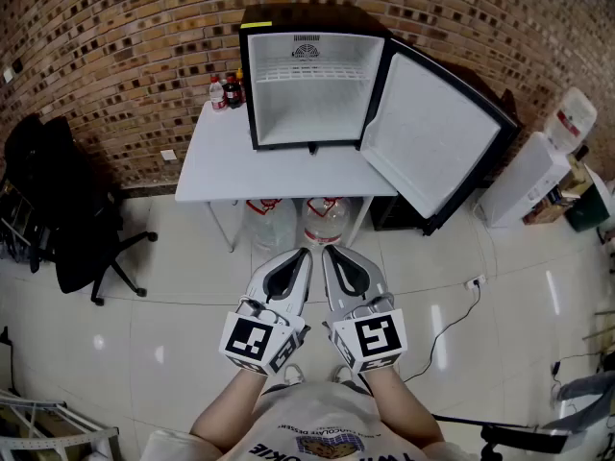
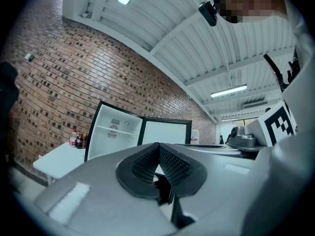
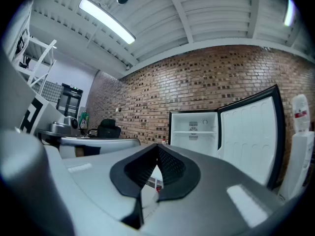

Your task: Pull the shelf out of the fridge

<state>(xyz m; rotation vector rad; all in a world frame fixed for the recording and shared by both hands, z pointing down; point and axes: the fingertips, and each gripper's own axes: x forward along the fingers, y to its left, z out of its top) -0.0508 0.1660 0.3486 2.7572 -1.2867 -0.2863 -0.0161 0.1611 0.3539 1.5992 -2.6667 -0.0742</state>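
A small black fridge (image 1: 312,113) with a white inside stands open on a white rectangular table (image 1: 216,161). Its door (image 1: 432,133) is swung out to its right, and the white wire shelf (image 1: 312,72) lies across the upper part of its cavity. The left gripper (image 1: 305,254) and the right gripper (image 1: 328,252) hang side by side well in front of the fridge, each with its jaws pressed together on nothing. Small red-capped bottles (image 1: 227,91) stand just left of the fridge.

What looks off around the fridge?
Nothing stands out. The fridge sits square on the table, door open wide, shelf level near the top, no spills. The left gripper and right gripper are shut, empty, well short of it.
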